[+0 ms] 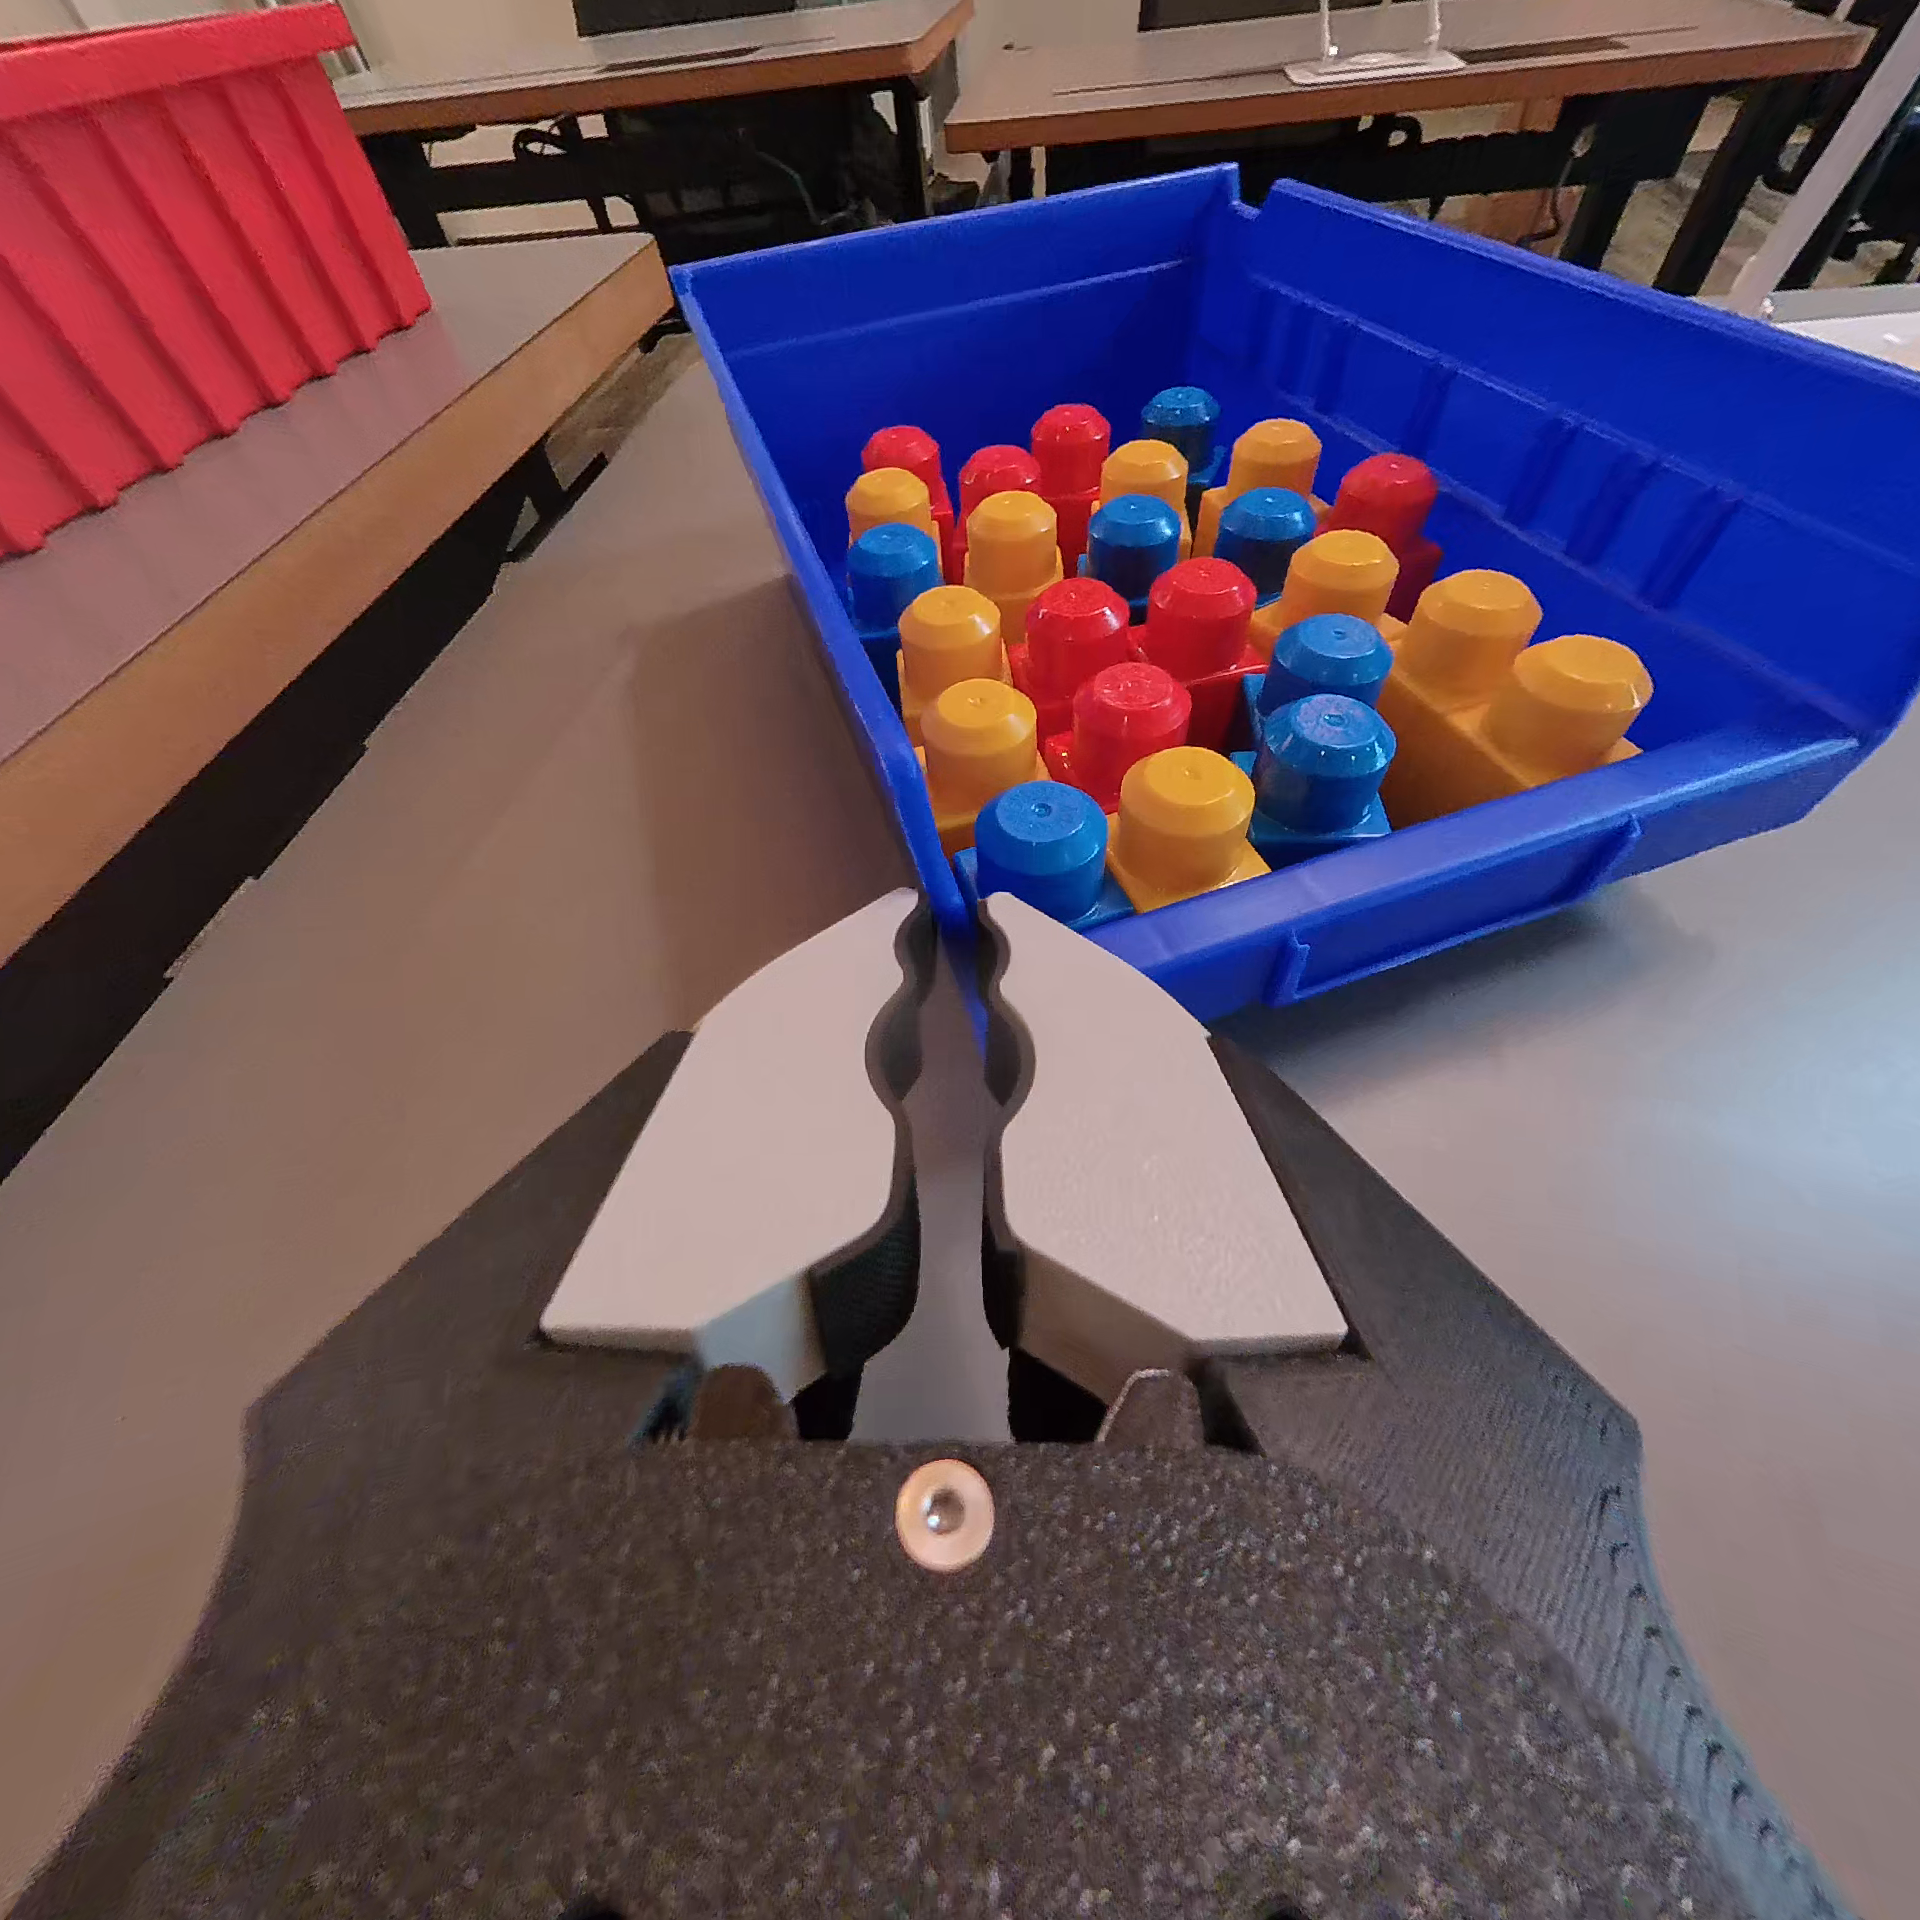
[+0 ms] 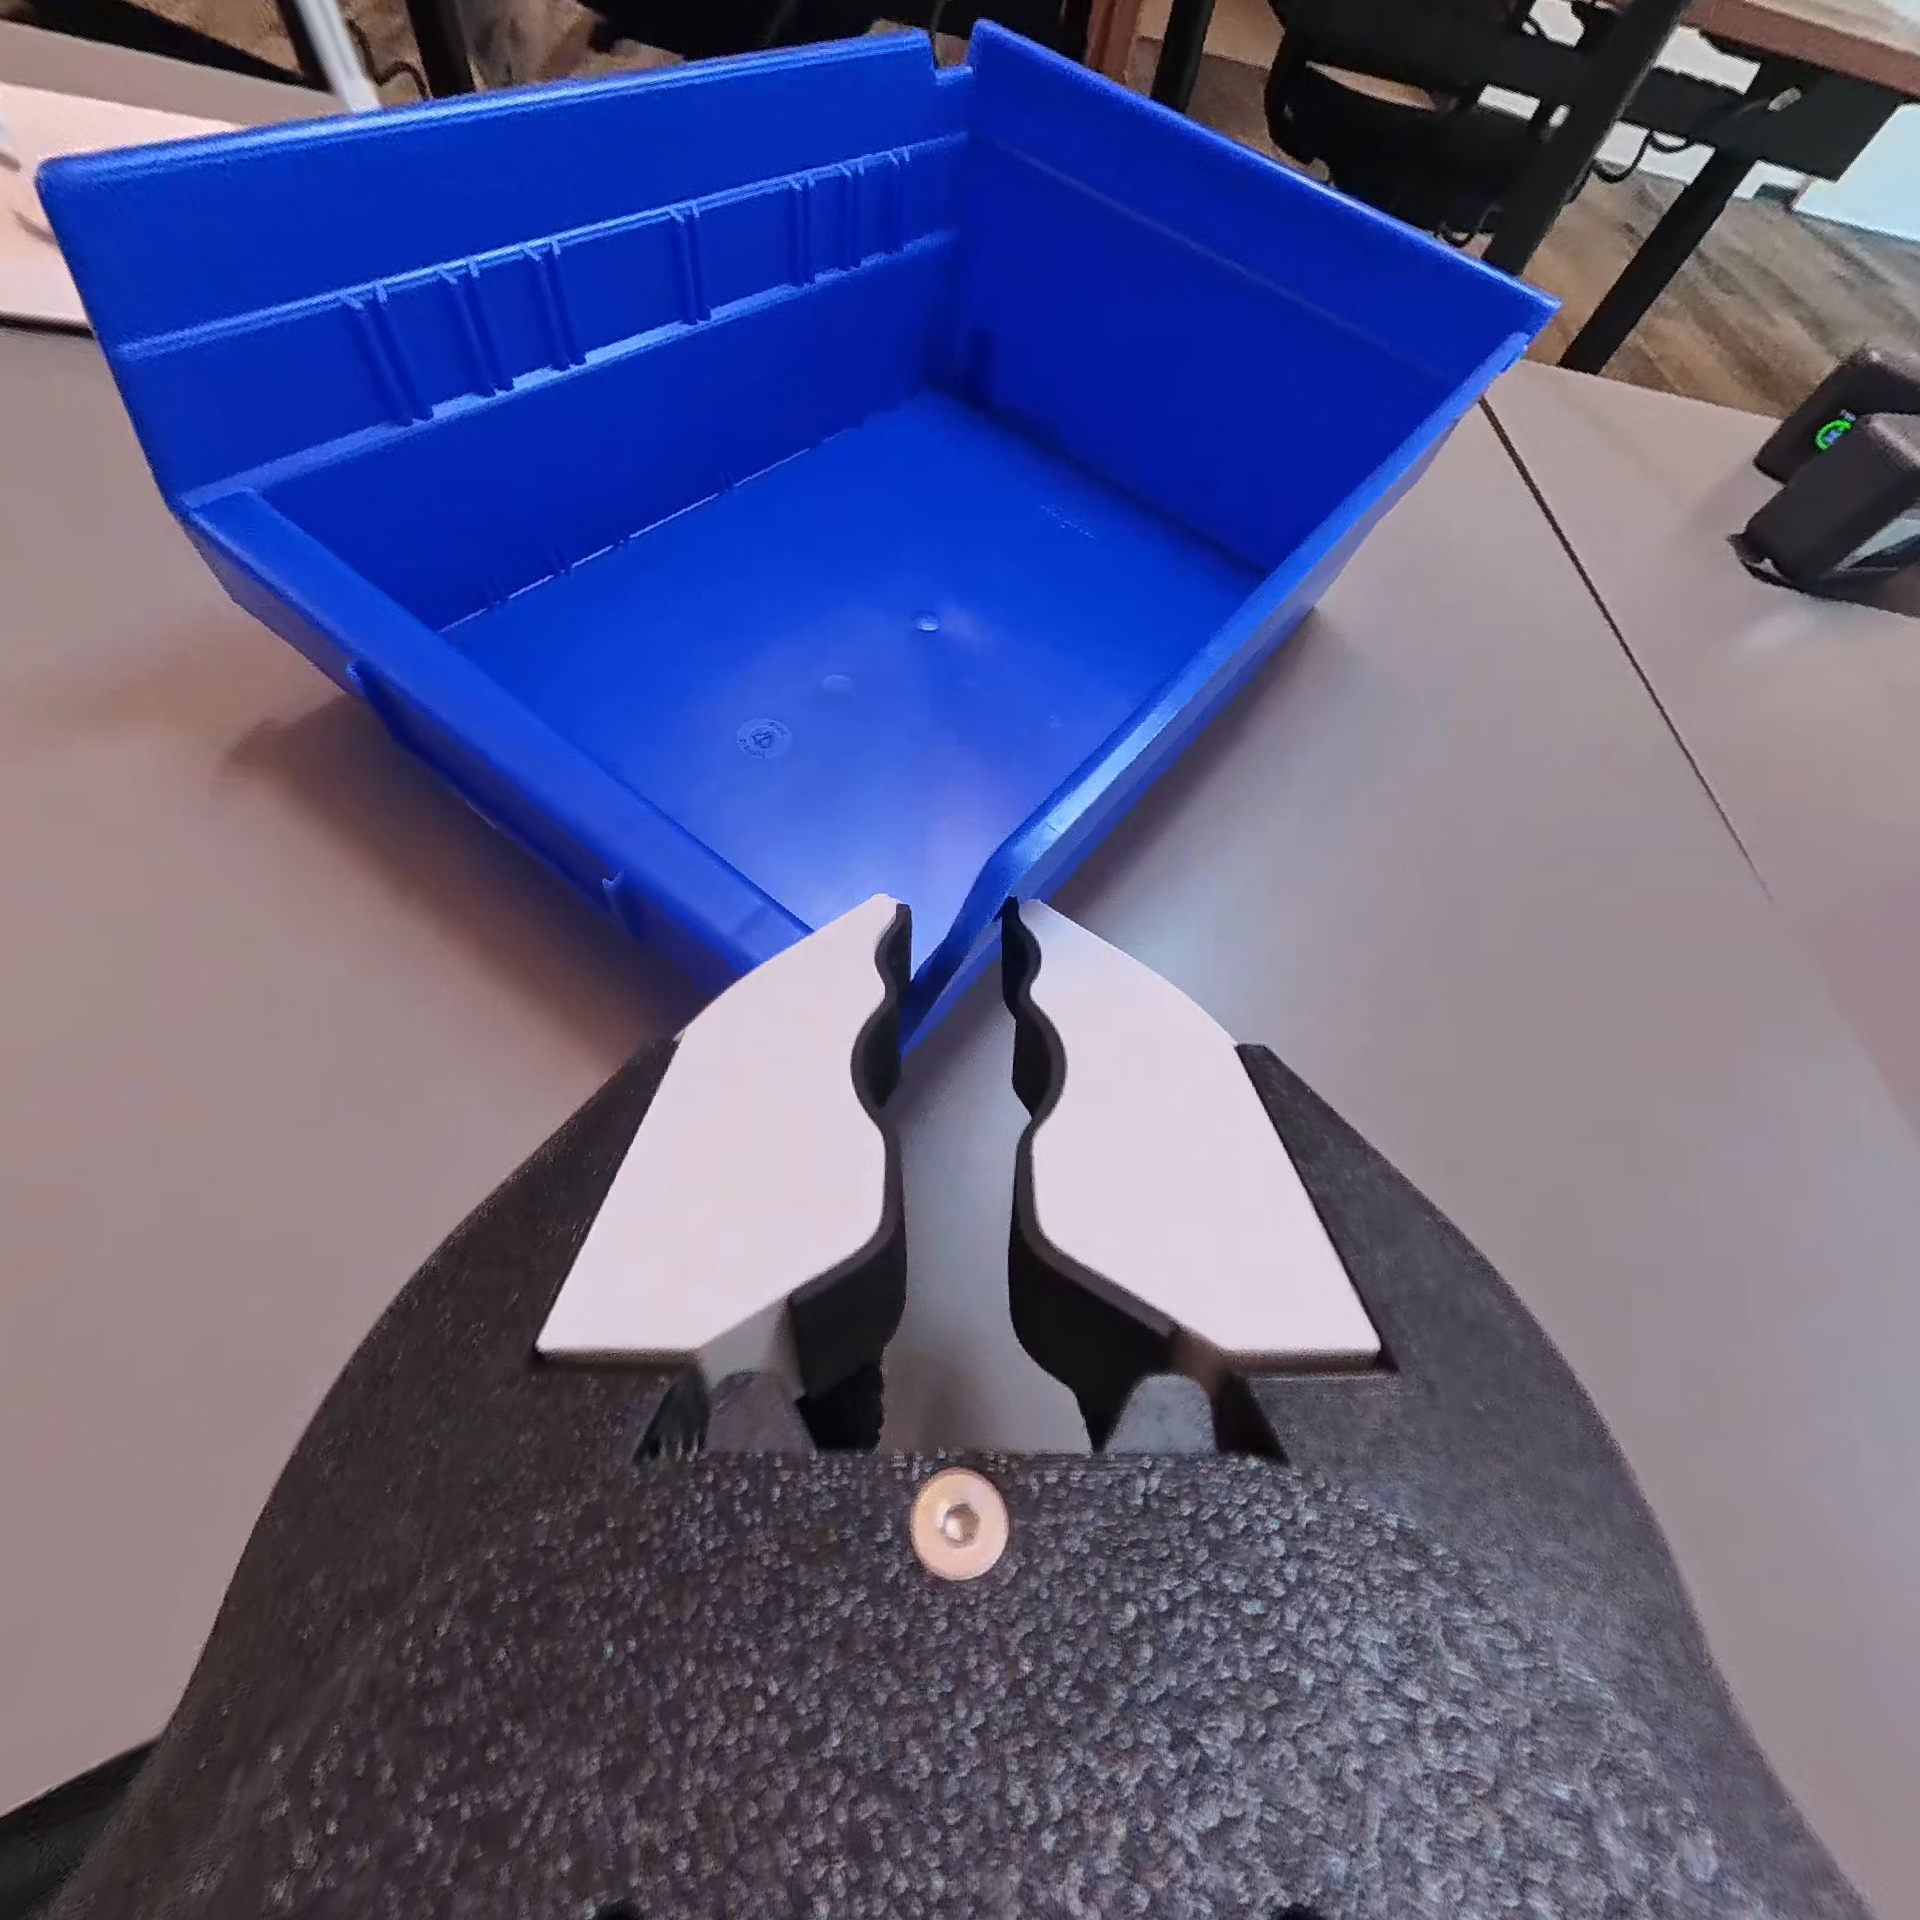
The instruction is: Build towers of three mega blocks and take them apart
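In the left wrist view a blue bin [image 1: 1558, 457] holds several red, yellow and blue mega blocks [image 1: 1132, 665], standing stud-up and packed together. My left gripper [image 1: 954, 912] is shut and empty, low over the grey table, with its tips just before the bin's near left corner. In the right wrist view a second blue bin [image 2: 582, 769] is empty. My right gripper [image 2: 956, 920] is empty and open by a narrow gap, its tips at that bin's near corner. No block is held and no tower shows.
A red ribbed crate [image 1: 177, 260] stands on a neighbouring table at the far left. Dark devices, one with a green light [image 2: 1839, 488], lie at the right on the grey table [image 2: 1455, 935]. Desks stand behind the bins. The gap from one gripper's tips to the other's is roughly 70 cm.
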A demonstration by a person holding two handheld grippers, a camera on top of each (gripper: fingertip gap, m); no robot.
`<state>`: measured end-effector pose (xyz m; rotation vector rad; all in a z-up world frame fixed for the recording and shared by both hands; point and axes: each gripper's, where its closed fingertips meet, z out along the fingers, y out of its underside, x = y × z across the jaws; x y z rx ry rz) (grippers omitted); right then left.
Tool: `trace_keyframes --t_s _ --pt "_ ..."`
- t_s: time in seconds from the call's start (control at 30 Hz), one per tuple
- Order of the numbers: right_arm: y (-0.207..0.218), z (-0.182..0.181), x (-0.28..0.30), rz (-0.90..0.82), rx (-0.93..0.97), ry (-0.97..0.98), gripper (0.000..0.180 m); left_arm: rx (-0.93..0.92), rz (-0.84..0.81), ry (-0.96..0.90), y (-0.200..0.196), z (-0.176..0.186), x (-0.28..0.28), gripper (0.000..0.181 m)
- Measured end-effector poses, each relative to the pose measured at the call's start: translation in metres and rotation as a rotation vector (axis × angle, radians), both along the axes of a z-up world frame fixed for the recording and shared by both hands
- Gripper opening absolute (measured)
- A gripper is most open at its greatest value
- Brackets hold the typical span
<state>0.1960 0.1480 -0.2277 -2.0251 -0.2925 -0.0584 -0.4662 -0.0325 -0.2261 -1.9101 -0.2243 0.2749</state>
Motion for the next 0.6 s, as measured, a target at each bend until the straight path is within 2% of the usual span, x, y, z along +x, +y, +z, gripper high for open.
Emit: trace_keyframes --t_s 0.27,0.4,0.5,0.6 --pt "-0.014 0.0 -0.002 0.008 -0.003 0.006 0.015 0.019 0.05 -0.032 -0.012 0.0 -0.004 0.006" --pt "-0.012 0.003 0.004 -0.015 0.014 0.026 0.016 0.02 0.045 0.011 -0.013 0.001 -0.001 0.007" --pt "-0.012 0.019 0.015 -0.058 0.074 0.072 0.036 0.087 0.036 0.005 -0.019 0.014 0.003 0.012" --pt "-0.018 0.056 0.018 -0.056 0.216 0.113 0.041 0.165 0.08 0.1 -0.033 0.046 -0.002 0.017"
